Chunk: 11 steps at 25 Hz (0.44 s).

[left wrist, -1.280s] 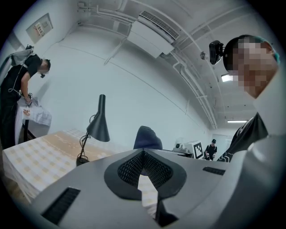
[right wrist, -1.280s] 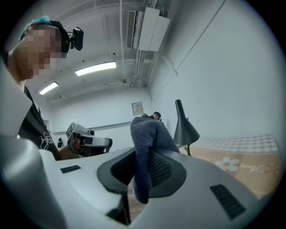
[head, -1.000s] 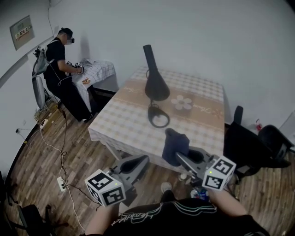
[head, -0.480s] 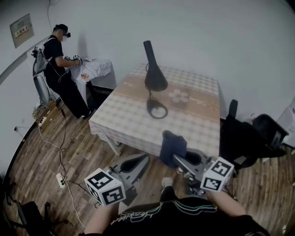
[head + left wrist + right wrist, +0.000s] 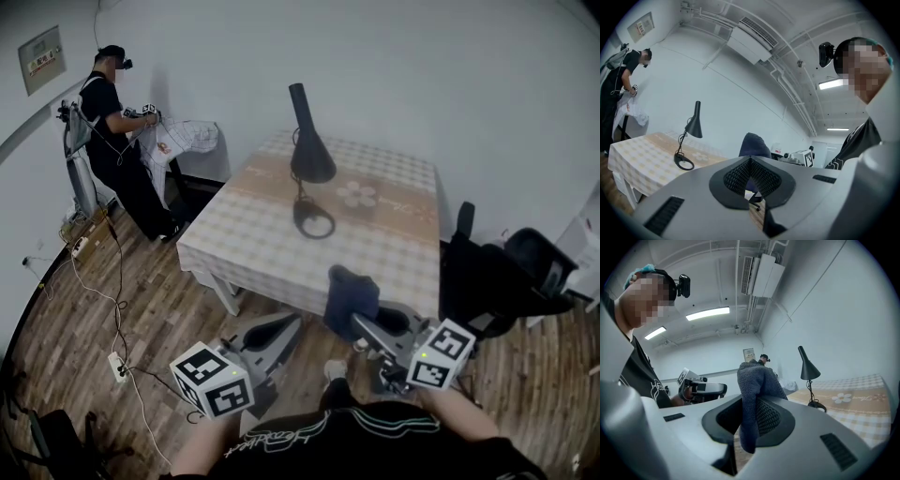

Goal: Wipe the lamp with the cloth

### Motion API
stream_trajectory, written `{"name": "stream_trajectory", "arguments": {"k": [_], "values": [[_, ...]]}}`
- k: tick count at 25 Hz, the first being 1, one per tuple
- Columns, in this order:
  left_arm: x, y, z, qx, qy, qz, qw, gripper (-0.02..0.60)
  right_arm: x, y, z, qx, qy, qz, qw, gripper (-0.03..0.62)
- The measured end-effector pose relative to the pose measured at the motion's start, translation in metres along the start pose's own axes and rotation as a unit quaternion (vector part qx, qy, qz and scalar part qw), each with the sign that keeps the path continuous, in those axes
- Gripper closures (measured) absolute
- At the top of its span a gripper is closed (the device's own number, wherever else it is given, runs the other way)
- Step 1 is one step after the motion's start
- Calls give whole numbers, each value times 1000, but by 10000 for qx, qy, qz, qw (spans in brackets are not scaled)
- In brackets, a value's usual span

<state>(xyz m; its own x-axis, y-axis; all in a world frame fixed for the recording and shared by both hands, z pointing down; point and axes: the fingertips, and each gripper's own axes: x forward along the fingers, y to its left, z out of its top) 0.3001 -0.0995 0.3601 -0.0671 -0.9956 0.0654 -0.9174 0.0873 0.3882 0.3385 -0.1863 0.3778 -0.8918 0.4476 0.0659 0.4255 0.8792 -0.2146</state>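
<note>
At the bottom of the head view, two hand-held tools sit side by side over a brown plank floor [image 5: 141,319]. The left tool [image 5: 279,330] has its jaws pressed together with nothing between them, as its own view [image 5: 751,161] shows. The right tool [image 5: 364,323] is clamped on a dark blue cloth [image 5: 349,295]. In the right gripper view the cloth [image 5: 754,380] stands up out of the tool [image 5: 752,413] and a short end hangs below the pads.

A white cable [image 5: 94,291] snakes across the floor at the left to a power strip [image 5: 117,367]. Just beyond the tools, in the middle of the frame, stands a desk [image 5: 253,234] under a checked beige cover with a flower print. A dark chair [image 5: 506,281] sits just beside the desk's right edge.

A black lamp [image 5: 309,159] stands near the desk's far half. Its ring base lies flat on the cover and its cone shade points up. Behind it, a plain pale wall [image 5: 450,84] fills the top of the frame. In the upper left, a person [image 5: 112,122] in dark clothes stands at some white fabric [image 5: 192,139], below a small sign [image 5: 42,58] on the wall. An air conditioner [image 5: 764,273] is mounted high up near the ceiling.

The cloth is held short of the desk's near edge, well apart from the lamp, which lies farther up the frame and slightly left of the right tool. From the left tool the lamp [image 5: 693,126] shows left of centre on the desk [image 5: 637,154], with the cloth [image 5: 753,145] just above the closed jaws. From the right tool the lamp [image 5: 807,369] stands to the right of the cloth.
</note>
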Motion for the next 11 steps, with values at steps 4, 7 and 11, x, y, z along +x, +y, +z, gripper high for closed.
{"name": "stream_trajectory", "arguments": {"k": [4, 7, 11], "values": [[-4, -1, 2, -5, -48, -4, 10000, 583, 1, 3, 1, -153, 33, -20, 9999, 537], [-4, 2, 7, -25, -75, 2, 10000, 583, 6, 5, 8, -135, 20, 38, 9999, 537], [-3, 1, 10, -37, -75, -33, 10000, 583, 8, 8, 11, -138, 30, 59, 9999, 537]]}}
